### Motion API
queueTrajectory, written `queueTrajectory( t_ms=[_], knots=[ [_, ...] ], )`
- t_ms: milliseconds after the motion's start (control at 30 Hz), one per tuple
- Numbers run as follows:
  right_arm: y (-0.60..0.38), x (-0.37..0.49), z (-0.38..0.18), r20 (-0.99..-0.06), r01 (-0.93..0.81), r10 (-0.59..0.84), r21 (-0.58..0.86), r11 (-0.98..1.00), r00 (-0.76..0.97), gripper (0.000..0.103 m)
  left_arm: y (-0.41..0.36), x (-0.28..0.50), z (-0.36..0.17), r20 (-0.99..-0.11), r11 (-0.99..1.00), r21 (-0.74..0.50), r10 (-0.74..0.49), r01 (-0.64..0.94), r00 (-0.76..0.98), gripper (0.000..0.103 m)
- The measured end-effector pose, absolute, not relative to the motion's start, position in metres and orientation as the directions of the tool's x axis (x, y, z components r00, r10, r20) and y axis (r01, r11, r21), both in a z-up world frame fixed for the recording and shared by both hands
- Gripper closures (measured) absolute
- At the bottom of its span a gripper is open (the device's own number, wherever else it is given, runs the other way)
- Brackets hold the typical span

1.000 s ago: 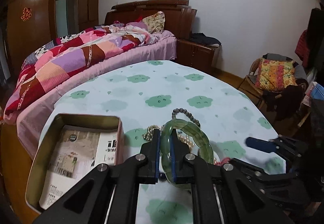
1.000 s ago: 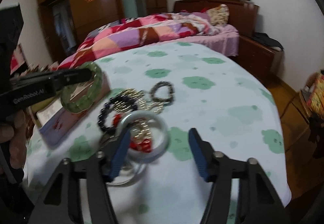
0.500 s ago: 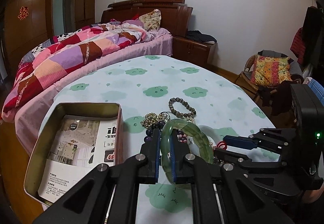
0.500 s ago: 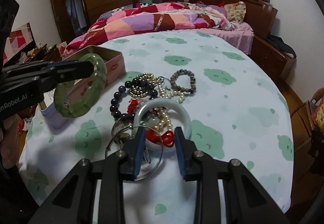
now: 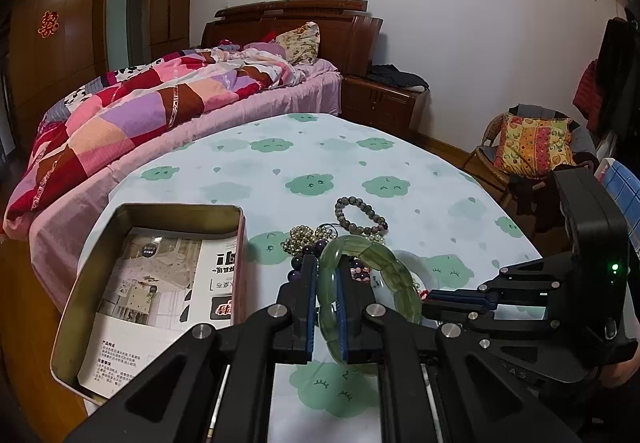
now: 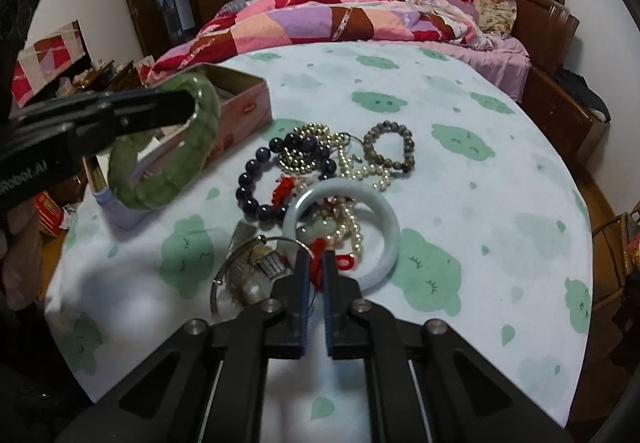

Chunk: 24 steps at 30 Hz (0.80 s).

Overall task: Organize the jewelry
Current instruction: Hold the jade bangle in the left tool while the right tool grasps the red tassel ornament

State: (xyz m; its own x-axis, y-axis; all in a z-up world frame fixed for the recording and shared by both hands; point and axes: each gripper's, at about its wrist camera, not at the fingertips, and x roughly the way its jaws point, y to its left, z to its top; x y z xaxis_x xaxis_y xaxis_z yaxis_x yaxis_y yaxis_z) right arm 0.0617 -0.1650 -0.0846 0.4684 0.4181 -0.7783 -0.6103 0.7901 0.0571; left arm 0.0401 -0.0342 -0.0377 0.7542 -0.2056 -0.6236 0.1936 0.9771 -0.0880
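Left and right wrist views, jewelry sorting on a clouded tablecloth (image 6: 460,91). My left gripper (image 5: 325,279) is clenched on the green bangle (image 5: 372,271), which hangs clear of the cloth with its rim pinched between the pads. The open tin (image 5: 120,239), lined with a leaflet, sits at about nine o'clock from that bangle in the left view.

My right gripper (image 6: 315,275) has just been closing, and its jaws now pinch the red cord (image 6: 318,265) at the near edge of the pile. The cord runs under the rim of the pale bangle (image 6: 384,219) and into a tangle of pearls (image 6: 352,231). A thin wire hoop (image 6: 224,275) lies at nine o'clock from the fingertips, the dark bead bracelet (image 6: 256,187) at eleven, and the grey bead bracelet (image 6: 384,151) at one.

Risks, as I judge them: lifting the cord may drag the pearls or tip the pale bangle, since the strands look interlaced. Whether the pads also caught the hoop wire I cannot tell; if so, it could spring loose. The green bangle is held by a narrow bite on a smooth curve, so a quick swing toward the tin might let it rotate or slip out.
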Motion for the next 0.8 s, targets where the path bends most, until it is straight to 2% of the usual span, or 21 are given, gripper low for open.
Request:
queueTrajectory(
  t_ms=[533,633,700,800],
  knots=[
    [-0.179,0.063,-0.047,-0.684,-0.565,0.469,0.101,0.819,0.558,0.098,-0.023,0.033,-0.029,-0.607,0.977,-0.114,-0.214,0.182,0.765,0.095],
    [-0.176,0.067,-0.056,-0.707,-0.573,0.480,0.128,0.810,0.520,0.085,-0.022,0.033,-0.030,-0.611,0.977,-0.115,-0.213,0.180,0.763,0.095],
    [-0.173,0.066,-0.063,-0.725,-0.583,0.474,0.123,0.803,0.500,0.063,-0.020,0.033,-0.033,-0.616,0.977,-0.116,-0.212,0.178,0.759,0.095],
    [-0.167,0.065,-0.077,-0.749,-0.587,0.459,0.117,0.801,0.478,0.063,-0.020,0.034,-0.035,-0.620,0.977,-0.118,-0.212,0.177,0.755,0.095]
  ],
)
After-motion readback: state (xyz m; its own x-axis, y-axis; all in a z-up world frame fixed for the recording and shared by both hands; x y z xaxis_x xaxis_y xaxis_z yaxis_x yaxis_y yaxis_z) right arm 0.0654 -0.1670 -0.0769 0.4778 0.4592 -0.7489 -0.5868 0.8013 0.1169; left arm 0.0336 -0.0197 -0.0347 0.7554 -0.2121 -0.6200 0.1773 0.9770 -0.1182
